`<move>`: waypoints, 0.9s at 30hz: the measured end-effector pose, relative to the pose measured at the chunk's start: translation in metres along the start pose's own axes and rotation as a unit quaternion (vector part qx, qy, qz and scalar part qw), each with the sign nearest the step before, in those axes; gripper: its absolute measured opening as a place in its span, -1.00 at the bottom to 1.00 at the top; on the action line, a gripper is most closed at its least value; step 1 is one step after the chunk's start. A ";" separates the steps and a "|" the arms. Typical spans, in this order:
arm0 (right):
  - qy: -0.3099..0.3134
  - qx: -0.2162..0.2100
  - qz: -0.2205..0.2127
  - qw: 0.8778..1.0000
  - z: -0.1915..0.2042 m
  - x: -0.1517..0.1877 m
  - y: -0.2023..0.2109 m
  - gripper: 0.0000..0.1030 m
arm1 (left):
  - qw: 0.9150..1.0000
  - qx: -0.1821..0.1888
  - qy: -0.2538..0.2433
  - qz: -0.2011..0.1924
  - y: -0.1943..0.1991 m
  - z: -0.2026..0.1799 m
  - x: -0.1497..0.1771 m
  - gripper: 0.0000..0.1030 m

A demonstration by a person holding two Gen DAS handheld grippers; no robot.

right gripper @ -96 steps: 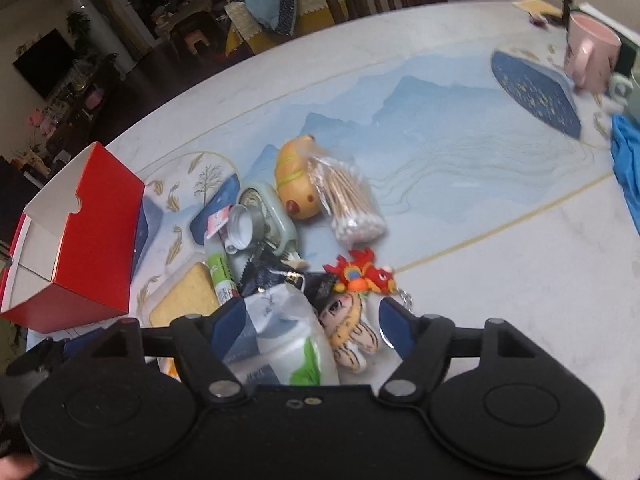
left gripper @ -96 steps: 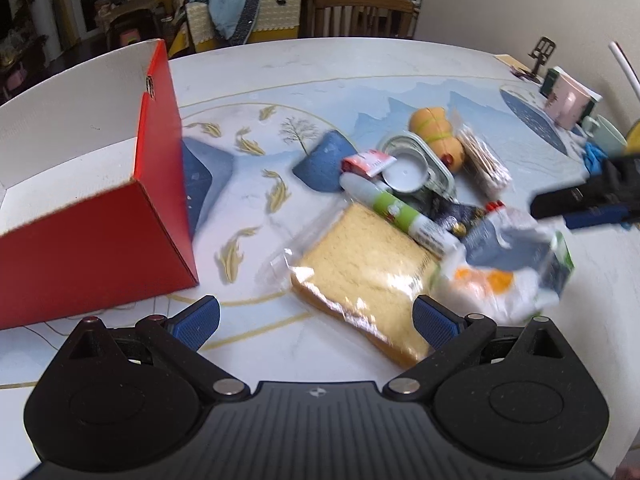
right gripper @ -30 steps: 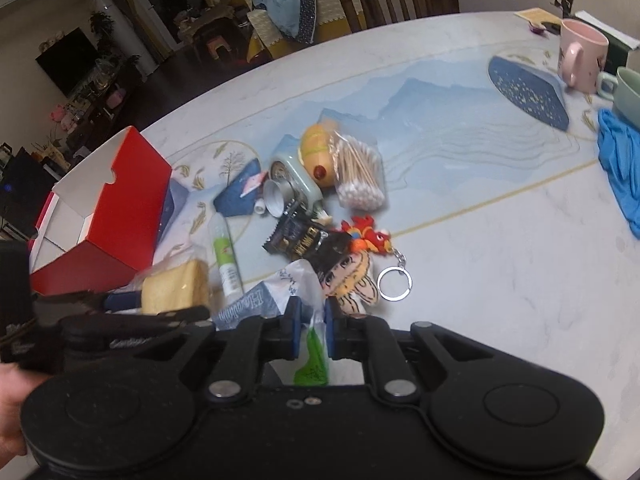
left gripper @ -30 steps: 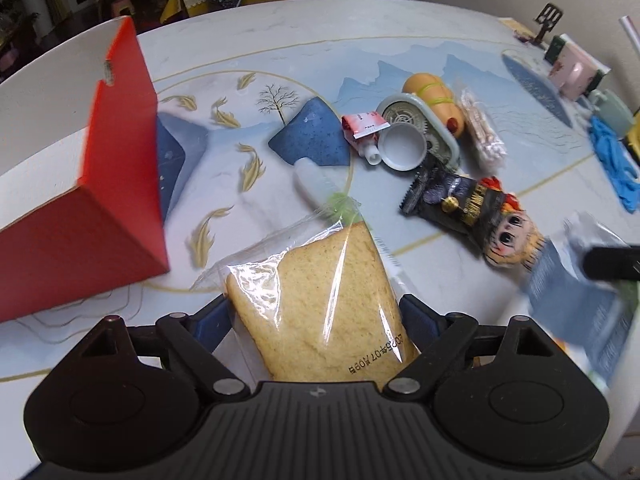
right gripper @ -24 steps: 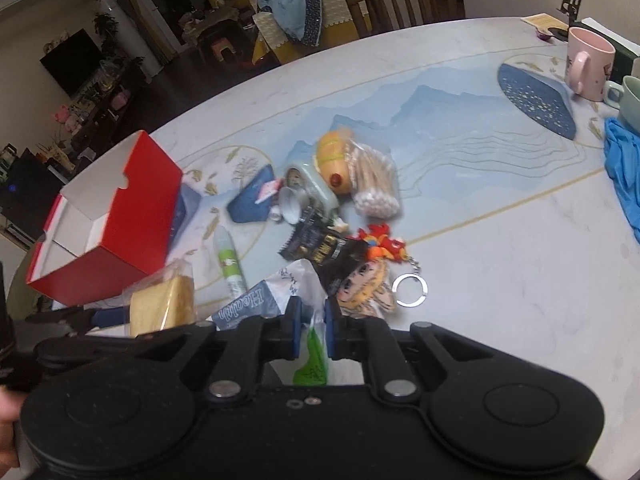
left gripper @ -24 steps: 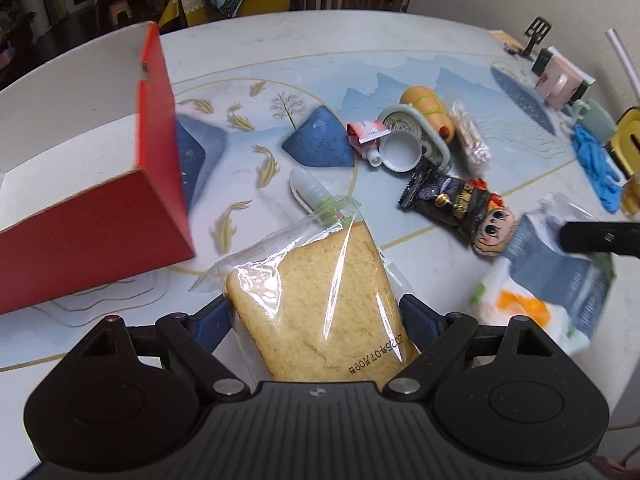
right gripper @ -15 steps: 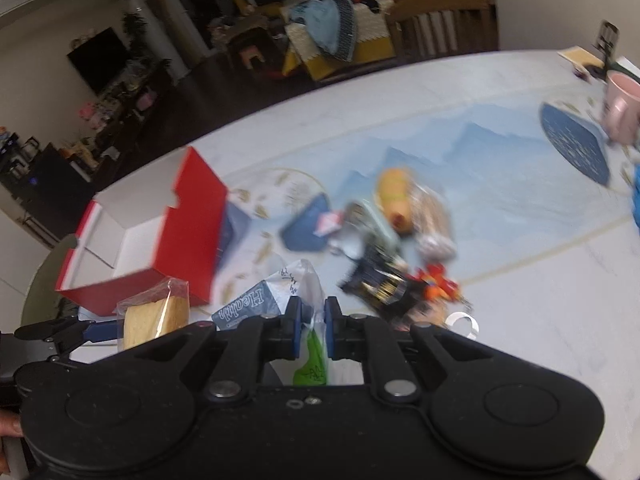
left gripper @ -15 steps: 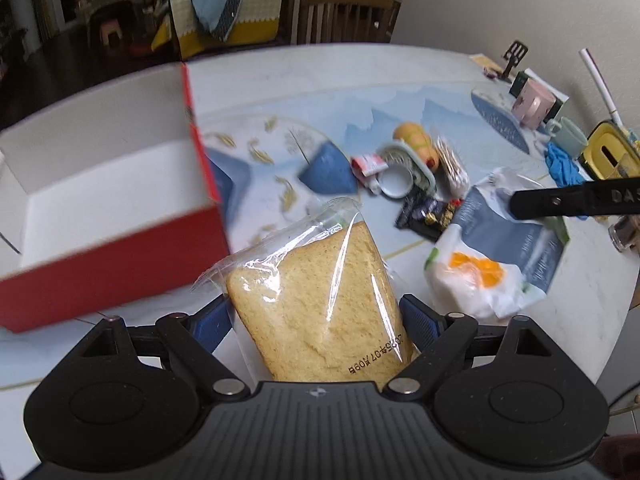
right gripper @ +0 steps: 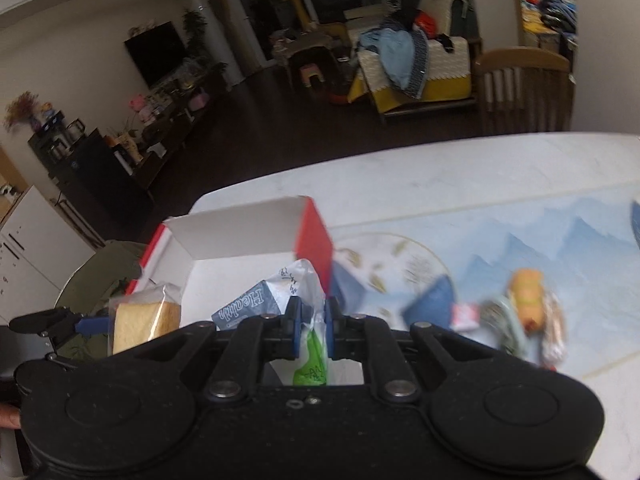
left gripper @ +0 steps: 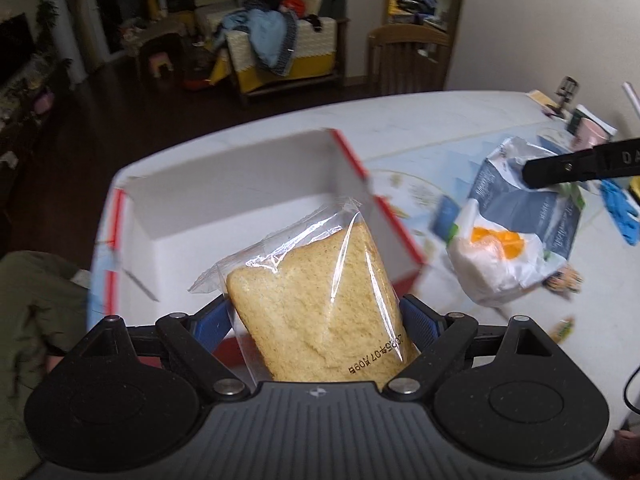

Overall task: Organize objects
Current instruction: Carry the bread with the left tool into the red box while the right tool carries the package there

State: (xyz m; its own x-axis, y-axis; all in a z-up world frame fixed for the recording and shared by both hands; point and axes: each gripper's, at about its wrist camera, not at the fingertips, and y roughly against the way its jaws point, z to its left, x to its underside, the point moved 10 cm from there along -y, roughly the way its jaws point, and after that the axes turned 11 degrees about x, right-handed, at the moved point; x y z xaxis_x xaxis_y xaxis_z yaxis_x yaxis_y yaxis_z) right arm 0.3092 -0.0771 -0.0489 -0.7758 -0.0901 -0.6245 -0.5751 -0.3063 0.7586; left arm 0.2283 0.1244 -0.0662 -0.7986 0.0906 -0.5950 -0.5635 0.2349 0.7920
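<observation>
Red-walled box (left gripper: 240, 216) sits open right ahead of and below both grippers. Left gripper (left gripper: 316, 320), jaws wide, clamps the bagged bread slice (left gripper: 320, 312), long side pointing boxward, and looks closer. Right gripper (right gripper: 312, 330) pinches the crinkly snack bag (right gripper: 280, 300) tight. Box's near wall is hidden behind the bread; table clutter's blurred.

A printed date code, upside down in the left wrist view, reads roughly "2025" then "07" and "09", with characters between them too small to tell; it stands on the clear bread bag (left gripper: 320, 304). The grey-blue pouch (right gripper: 256, 304) bears "Health" in white letters. The right tool's arm (left gripper: 580, 166) shows the letters "DA" at the frame edge.
</observation>
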 end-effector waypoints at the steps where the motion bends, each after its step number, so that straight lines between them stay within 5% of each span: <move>1: 0.006 0.001 -0.001 1.000 0.009 -0.004 -0.004 -0.78 | 1.000 -0.003 0.001 -0.001 0.001 0.008 -0.003 0.73; 15: 0.095 0.039 -0.011 0.995 0.098 -0.034 -0.073 -0.78 | 0.997 -0.071 -0.021 -0.001 -0.021 0.105 -0.038 0.73; 27: 0.260 0.104 0.006 0.960 0.142 -0.003 -0.140 -0.78 | 0.997 -0.055 -0.049 0.034 -0.084 0.111 -0.038 0.73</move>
State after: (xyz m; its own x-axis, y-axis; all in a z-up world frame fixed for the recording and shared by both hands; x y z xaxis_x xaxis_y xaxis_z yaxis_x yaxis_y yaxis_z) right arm 0.3550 0.1011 -0.1268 -0.5784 -0.5705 -0.5831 -0.6492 -0.1109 0.7525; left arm 0.3290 0.2085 -0.1252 -0.8141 0.1975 -0.5462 -0.5334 0.1179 0.8376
